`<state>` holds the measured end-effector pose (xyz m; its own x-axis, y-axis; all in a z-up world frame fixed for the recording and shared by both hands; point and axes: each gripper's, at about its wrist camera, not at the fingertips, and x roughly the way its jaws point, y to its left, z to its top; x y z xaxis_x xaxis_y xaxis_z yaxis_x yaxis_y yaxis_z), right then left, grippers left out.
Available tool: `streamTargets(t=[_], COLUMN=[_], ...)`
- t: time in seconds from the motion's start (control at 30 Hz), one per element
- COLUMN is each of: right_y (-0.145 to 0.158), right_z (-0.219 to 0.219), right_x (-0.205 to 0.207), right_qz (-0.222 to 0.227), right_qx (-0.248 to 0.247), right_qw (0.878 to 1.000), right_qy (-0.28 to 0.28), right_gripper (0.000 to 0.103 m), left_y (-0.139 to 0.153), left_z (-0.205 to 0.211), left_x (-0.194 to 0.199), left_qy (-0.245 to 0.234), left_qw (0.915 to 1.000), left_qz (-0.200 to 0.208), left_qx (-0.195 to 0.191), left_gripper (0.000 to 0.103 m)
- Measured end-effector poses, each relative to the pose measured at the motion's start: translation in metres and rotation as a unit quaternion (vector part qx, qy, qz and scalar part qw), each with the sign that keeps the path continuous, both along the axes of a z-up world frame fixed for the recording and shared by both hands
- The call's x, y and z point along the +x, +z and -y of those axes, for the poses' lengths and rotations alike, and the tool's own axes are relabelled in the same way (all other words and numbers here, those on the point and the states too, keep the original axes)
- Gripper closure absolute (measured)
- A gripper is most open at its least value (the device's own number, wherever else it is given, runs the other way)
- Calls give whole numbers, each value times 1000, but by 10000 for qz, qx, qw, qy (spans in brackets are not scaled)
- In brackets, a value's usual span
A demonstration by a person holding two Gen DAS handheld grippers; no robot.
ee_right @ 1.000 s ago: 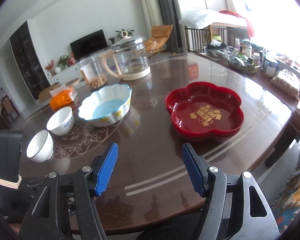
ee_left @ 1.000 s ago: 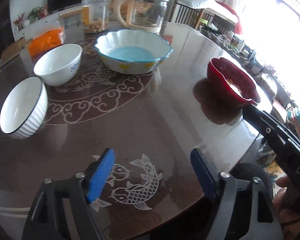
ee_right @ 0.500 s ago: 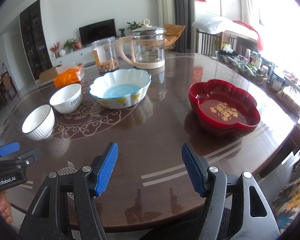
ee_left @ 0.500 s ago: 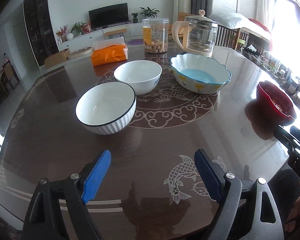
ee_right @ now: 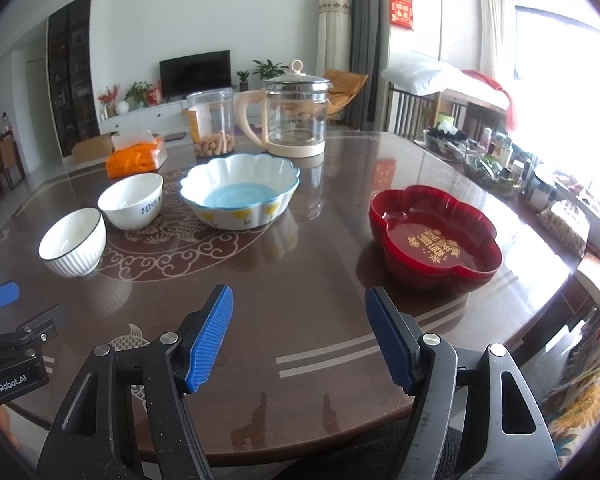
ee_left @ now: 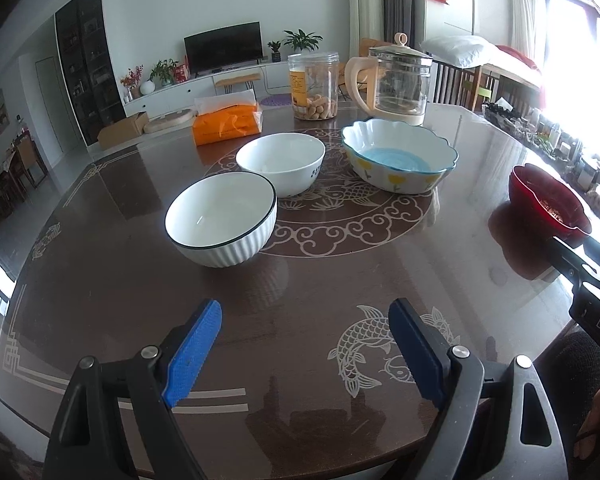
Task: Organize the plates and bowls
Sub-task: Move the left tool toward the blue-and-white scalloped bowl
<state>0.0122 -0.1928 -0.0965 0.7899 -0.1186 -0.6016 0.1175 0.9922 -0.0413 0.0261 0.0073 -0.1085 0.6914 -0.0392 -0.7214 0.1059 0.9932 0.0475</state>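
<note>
A ribbed white bowl (ee_left: 222,223) with a dark rim sits on the brown table, nearest my left gripper (ee_left: 304,344), which is open and empty above the table's front edge. Behind it stand a plain white bowl (ee_left: 281,162) and a scalloped blue-and-yellow bowl (ee_left: 399,156). A red flower-shaped dish (ee_right: 434,236) sits at the right, ahead of my right gripper (ee_right: 300,334), which is open and empty. The ribbed bowl (ee_right: 73,241), white bowl (ee_right: 132,200) and scalloped bowl (ee_right: 240,190) also show in the right wrist view, and the red dish (ee_left: 548,204) in the left wrist view.
At the back of the table stand a glass kettle (ee_right: 294,112), a clear jar of snacks (ee_right: 212,122) and an orange tissue pack (ee_right: 136,158). The table's front edge (ee_right: 300,436) runs just under both grippers. A cluttered shelf (ee_right: 496,156) lies to the right.
The left gripper has swung left and levelled, bringing the ribbed bowl from the far left to the centre of its view. The right gripper has turned slightly right. Both stay open.
</note>
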Motion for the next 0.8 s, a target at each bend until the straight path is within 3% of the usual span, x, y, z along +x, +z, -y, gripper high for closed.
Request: streamTargets(t=[0.43,0.63,0.8], right_y=[1,0,-2], right_z=[2,0,0], right_x=[-3,-1,0], right_qz=[96,46,2], right_qx=[4,-26,-21], right_qw=[9999,10000,10000], right_qy=[-73,-66,-63], right_gripper=[30,30,30], left_y=[10,2,0], left_z=[-17,-17,-14], left_x=[14,22,29], left_qy=[387,408,381], left_qw=[9984,9972,9974], left_qz=[76,-168,-297], left_qx=[394,602,533], left_gripper=[18,18,18])
